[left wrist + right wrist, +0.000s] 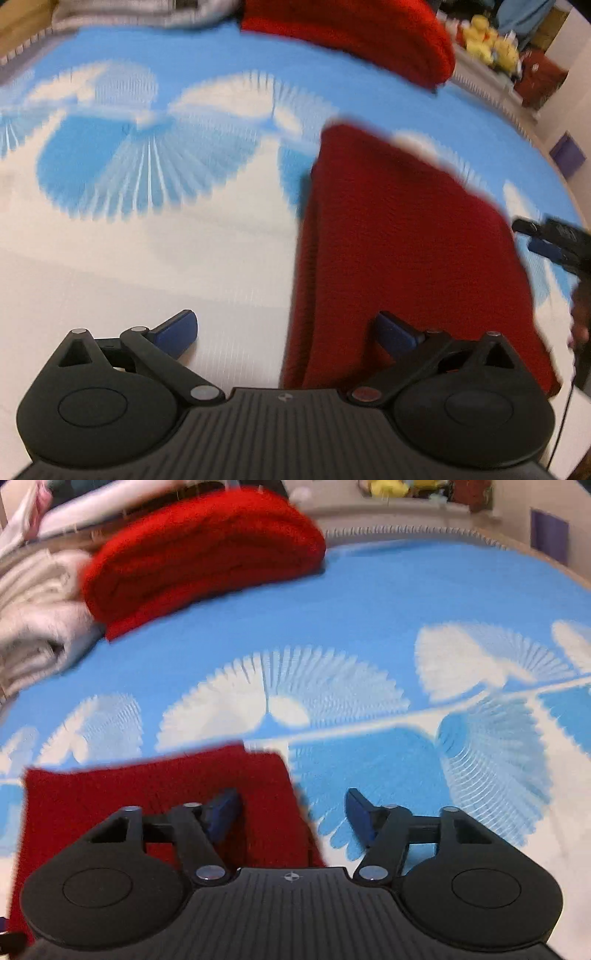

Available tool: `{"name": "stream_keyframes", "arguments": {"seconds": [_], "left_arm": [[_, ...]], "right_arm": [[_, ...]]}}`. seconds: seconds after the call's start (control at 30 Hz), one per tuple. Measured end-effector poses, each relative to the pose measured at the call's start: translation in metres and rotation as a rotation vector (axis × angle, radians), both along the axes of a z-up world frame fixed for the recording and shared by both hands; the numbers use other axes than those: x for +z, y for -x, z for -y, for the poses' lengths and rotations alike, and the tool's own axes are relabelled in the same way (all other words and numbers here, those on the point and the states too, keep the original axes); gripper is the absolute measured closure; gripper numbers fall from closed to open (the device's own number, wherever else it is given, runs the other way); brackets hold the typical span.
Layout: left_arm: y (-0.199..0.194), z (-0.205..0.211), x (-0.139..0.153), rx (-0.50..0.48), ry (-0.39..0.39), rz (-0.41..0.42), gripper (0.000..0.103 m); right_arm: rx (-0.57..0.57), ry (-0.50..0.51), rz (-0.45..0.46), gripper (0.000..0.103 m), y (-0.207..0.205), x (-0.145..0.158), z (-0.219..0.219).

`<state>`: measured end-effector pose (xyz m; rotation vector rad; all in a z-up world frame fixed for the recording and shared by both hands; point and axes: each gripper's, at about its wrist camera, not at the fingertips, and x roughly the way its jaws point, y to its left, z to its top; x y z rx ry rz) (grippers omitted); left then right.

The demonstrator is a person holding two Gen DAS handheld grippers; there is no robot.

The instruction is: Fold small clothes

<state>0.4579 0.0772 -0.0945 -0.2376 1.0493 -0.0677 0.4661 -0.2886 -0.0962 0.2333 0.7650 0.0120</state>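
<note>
Dark red knitted cloth, folded into a long strip (406, 258), lies flat mid-bed on the blue-and-white fan-print cover (221, 55); left gripper (286, 332) and right gripper (291, 812) both released, empty; soft, limp, light; pinch an end edge.

Left gripper (286, 328) is angled steeply down with its blue fingers (177, 332) spread about as wide as they go, nothing pinched between them. Right gripper (291, 812) tilts down less steeply, jaws parted to a medium gap and gripping nothing; from the left wrist camera it just pokes in at the right edge.
</note>
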Motion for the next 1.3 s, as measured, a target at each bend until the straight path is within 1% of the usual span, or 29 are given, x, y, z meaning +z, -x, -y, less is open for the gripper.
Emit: {"name": "stream_keyframes", "arguments": {"seconds": [0.07, 0.13, 0.17, 0.2, 0.23, 0.27, 0.3, 0.33, 0.37, 0.4, 0.43, 0.5, 0.53, 0.6, 0.63, 0.67, 0.7, 0.73, 0.77, 0.8, 0.83, 0.87, 0.93, 1.0, 1.07, 1.1, 1.17, 1.23, 1.3], "left_arm": [[-0.018, 0.007, 0.021, 0.001, -0.006, 0.077, 0.001], [-0.049, 0.021, 0.034, -0.014, -0.026, 0.110, 0.001], [-0.072, 0.031, 0.036, -0.019, -0.062, 0.117, 0.001], [-0.090, 0.037, 0.034, -0.006, -0.083, 0.112, 0.001], [-0.109, 0.042, 0.029, 0.007, -0.087, 0.094, 0.001], [-0.125, 0.046, 0.020, 0.014, -0.098, 0.065, 0.001], [-0.139, 0.051, 0.007, 0.023, -0.150, 0.032, 0.001], [-0.148, 0.053, -0.005, 0.030, -0.214, 0.011, 0.000], [-0.153, 0.052, -0.017, 0.030, -0.241, -0.007, 0.000], [-0.155, 0.047, -0.026, 0.029, -0.219, -0.014, 0.000], [-0.154, 0.040, -0.030, 0.035, -0.183, -0.005, 0.000], [-0.151, 0.028, -0.033, 0.028, -0.141, 0.001, 0.000], [-0.150, 0.026, -0.031, 0.022, -0.137, 0.002, 0.000], [-0.143, 0.021, -0.018, 0.021, -0.146, 0.011, 0.000], [-0.136, 0.023, -0.008, 0.019, -0.158, 0.014, 0.000], [-0.127, 0.025, 0.003, 0.006, -0.189, 0.027, 0.001], [-0.110, 0.027, 0.016, -0.028, -0.242, 0.063, 0.001], [-0.094, 0.031, 0.026, -0.063, -0.281, 0.092, 0.001], [-0.070, 0.035, 0.037, -0.112, -0.314, 0.124, 0.001], [-0.046, 0.039, 0.046, -0.154, -0.327, 0.146, 0.001], [-0.023, 0.041, 0.054, -0.184, -0.329, 0.163, 0.001], [0.004, 0.044, 0.062, -0.203, -0.321, 0.180, 0.000], [0.058, 0.049, 0.073, -0.206, -0.286, 0.190, 0.000], [0.114, 0.055, 0.076, -0.162, -0.238, 0.183, 0.000], [0.160, 0.060, 0.073, -0.132, -0.195, 0.174, 0.000], [0.179, 0.063, 0.071, -0.120, -0.189, 0.174, 0.000], [0.214, 0.067, 0.064, -0.092, -0.193, 0.194, 0.000], [0.237, 0.072, 0.057, -0.101, -0.221, 0.220, 0.000], [0.251, 0.079, 0.050, -0.121, -0.246, 0.234, 0.000]], "right_arm": [[0.098, -0.007, 0.033, 0.039, 0.008, 0.016, -0.004], [0.203, -0.008, 0.033, 0.041, 0.010, 0.020, -0.013], [0.249, 0.007, 0.041, 0.043, 0.009, 0.020, -0.019], [0.280, 0.045, 0.047, 0.053, 0.006, 0.018, -0.028], [0.302, 0.073, 0.049, 0.063, 0.001, 0.014, -0.036], [0.331, 0.074, 0.044, 0.066, -0.005, 0.010, -0.042], [0.365, 0.067, 0.015, 0.069, -0.014, 0.003, -0.050], [0.363, 0.086, -0.032, 0.073, -0.023, -0.008, -0.057], [0.333, 0.110, -0.058, 0.073, -0.031, -0.018, -0.060], [0.295, 0.135, -0.061, 0.073, -0.040, -0.026, -0.060], [0.272, 0.134, -0.062, 0.072, -0.046, -0.029, -0.059], [0.230, 0.087, -0.069, 0.072, -0.054, -0.032, -0.053], [0.221, 0.069, -0.064, 0.072, -0.054, -0.031, -0.050], [0.201, 0.058, -0.043, 0.072, -0.043, -0.022, -0.043], [0.181, 0.065, -0.038, 0.069, -0.036, -0.016, -0.039], [0.158, 0.077, -0.037, 0.065, -0.027, -0.009, -0.034], [0.134, 0.080, -0.033, 0.052, -0.015, 0.000, -0.027], [0.122, 0.072, -0.019, 0.044, 0.001, 0.010, -0.019], [0.125, 0.060, -0.001, 0.043, 0.018, 0.019, -0.013], [0.143, 0.048, 0.019, 0.038, 0.042, 0.030, -0.008], [0.152, 0.043, 0.034, 0.028, 0.064, 0.040, -0.005], [0.154, 0.039, 0.049, 0.024, 0.086, 0.049, -0.005], [0.172, 0.038, 0.073, 0.012, 0.137, 0.061, -0.009], [0.158, 0.045, 0.094, 0.008, 0.188, 0.065, -0.016], [0.142, 0.067, 0.099, 0.004, 0.231, 0.063, -0.024], [0.136, 0.083, 0.114, 0.001, 0.252, 0.061, -0.029], [0.084, 0.124, 0.148, 0.001, 0.288, 0.052, -0.035], [0.047, 0.179, 0.170, 0.001, 0.311, 0.037, -0.041], [0.039, 0.221, 0.130, 0.001, 0.320, 0.022, -0.048]]}}
